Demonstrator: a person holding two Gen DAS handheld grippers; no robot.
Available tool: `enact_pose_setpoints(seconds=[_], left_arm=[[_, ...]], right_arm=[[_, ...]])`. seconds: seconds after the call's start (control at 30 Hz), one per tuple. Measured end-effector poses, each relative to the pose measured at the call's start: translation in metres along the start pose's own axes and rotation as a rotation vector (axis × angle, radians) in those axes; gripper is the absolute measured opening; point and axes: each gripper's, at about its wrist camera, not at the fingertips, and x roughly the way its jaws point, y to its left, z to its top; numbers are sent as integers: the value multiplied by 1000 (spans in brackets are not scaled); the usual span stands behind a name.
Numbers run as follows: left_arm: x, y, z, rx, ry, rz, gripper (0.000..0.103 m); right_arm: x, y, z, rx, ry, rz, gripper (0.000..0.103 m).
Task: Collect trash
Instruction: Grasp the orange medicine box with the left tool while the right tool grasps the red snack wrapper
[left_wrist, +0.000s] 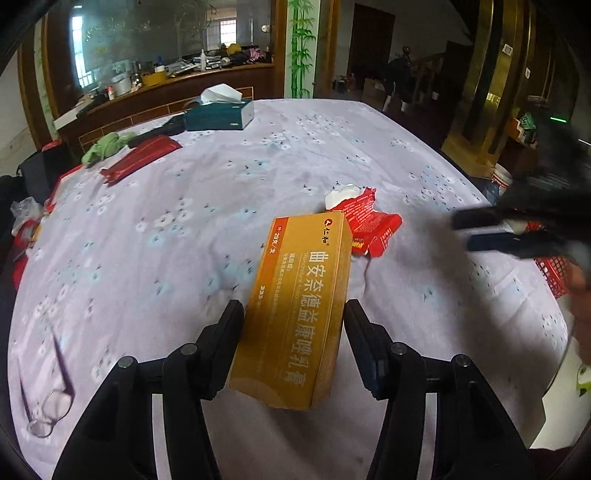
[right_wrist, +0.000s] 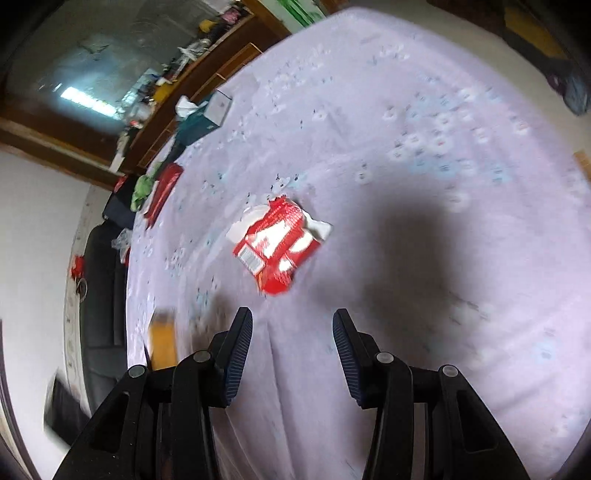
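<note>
The left claw (left_wrist: 293, 314) is spread wide around a long orange cardboard box (left_wrist: 299, 306); I cannot tell if its fingers touch the box. The right claw (right_wrist: 292, 332) is wide open with nothing in it. A crumpled red and white wrapper (right_wrist: 277, 243) lies near the middle of the bench (left_wrist: 184, 206), just past the box.

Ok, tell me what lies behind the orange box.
Behind the orange box lies a crumpled red wrapper with white paper. The box covers the wrapper's near left edge.
</note>
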Motion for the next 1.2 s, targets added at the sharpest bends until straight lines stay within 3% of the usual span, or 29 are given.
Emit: enact_pose_setpoints(seconds=[0.33, 0.43, 0.53, 0.7, 1.0, 1.2], left_arm=[[-22, 22, -18, -20, 0, -23, 55], [-22, 25, -21, -21, 1, -26, 55], [-23, 26, -22, -18, -2, -25, 55], [-23, 22, -22, -20, -11, -35, 55], [-25, -12, -12, 13, -47, -50, 55], [-28, -50, -2, 68, -66, -81, 55]], right_arm=[[68, 19, 32, 87, 12, -96, 48], [78, 19, 37, 120, 13, -135, 28], [78, 19, 38, 109, -2, -141, 23], [54, 22, 29, 42, -56, -150, 14], [-22, 28, -29, -112, -158, -178, 15], [-72, 12, -67, -164, -224, -203, 15]])
